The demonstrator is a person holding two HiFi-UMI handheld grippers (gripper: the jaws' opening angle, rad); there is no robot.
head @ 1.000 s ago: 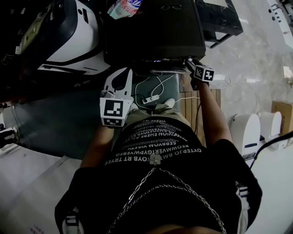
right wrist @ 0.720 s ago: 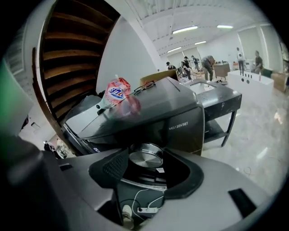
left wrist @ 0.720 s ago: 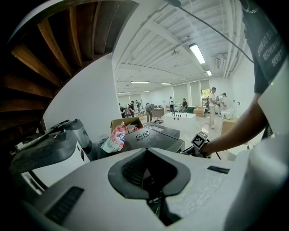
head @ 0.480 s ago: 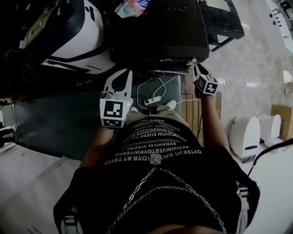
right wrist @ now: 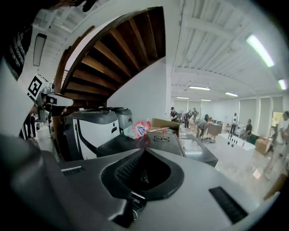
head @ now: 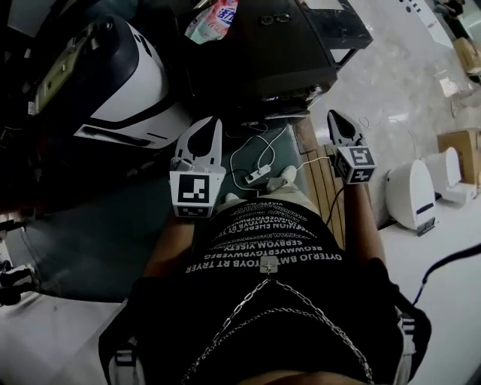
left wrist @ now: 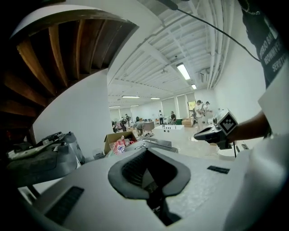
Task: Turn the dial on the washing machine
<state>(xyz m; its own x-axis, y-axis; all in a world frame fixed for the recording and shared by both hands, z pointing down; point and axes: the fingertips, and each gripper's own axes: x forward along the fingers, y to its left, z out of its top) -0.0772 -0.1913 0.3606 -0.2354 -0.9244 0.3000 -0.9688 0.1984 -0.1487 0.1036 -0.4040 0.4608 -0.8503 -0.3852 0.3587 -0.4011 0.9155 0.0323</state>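
Observation:
The dark washing machine [head: 255, 53] stands at the top of the head view, with a pair of glasses [head: 274, 16] on its lid; I cannot make out its dial. My right gripper [head: 336, 120] hangs in the air to the right of the machine's front, clear of it. Its jaws have just been closing and now meet, with nothing between them. My left gripper [head: 212, 124] is raised before the machine's lower left corner, its white jaws meeting at the tips and empty. The machine's top [right wrist: 131, 143] lies ahead in the right gripper view.
A white-and-black machine [head: 120, 75] stands left of the washer. A colourful bag [head: 214, 19] lies on the washer's top. On the floor are a power strip [head: 252, 177] with cables and wooden slats [head: 319, 177]. At the right stand a white appliance [head: 412, 195] and a cardboard box [head: 458, 147].
My right gripper has left the machine's front edge and come back to the right and up. The left gripper has risen a little. The head view has swung, so the machines sit more tilted.

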